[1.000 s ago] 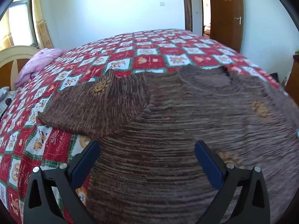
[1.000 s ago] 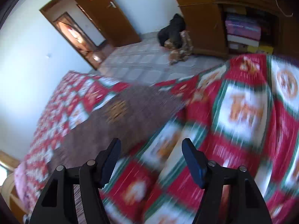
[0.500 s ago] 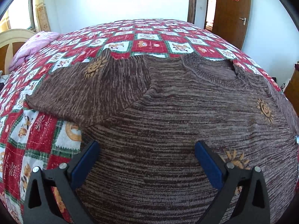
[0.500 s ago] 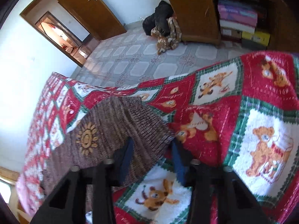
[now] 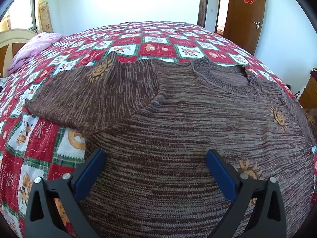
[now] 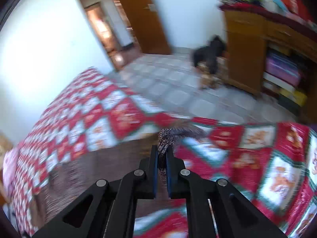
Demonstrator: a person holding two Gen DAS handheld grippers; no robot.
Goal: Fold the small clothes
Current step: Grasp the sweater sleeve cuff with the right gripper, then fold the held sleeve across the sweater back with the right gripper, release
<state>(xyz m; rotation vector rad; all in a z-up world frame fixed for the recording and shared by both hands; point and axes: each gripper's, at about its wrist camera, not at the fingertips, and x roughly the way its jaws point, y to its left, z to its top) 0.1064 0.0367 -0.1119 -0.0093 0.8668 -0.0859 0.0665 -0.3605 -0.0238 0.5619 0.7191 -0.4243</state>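
Since half a second ago, the right claw (image 6: 162, 159) has been clamped onto the sweater (image 6: 166, 138) sleeve between its fingers. Wide open, the left claw (image 5: 155, 158) is held over the sweater (image 5: 178, 134) body on the bedspread (image 5: 39, 138).

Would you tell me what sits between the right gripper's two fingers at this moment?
In the right wrist view, a bunched fold of the brown sweater is pinched between the fingers of the right gripper, lifted above the quilt.

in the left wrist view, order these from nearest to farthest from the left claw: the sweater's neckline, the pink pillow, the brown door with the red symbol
Measured from the left claw, open above the brown knitted sweater:
1. Sweater's ribbed neckline, ahead and slightly right on the bed.
2. Pink pillow, far left by the headboard.
3. Brown wooden door with the red paper symbol, beyond the bed, upper right.
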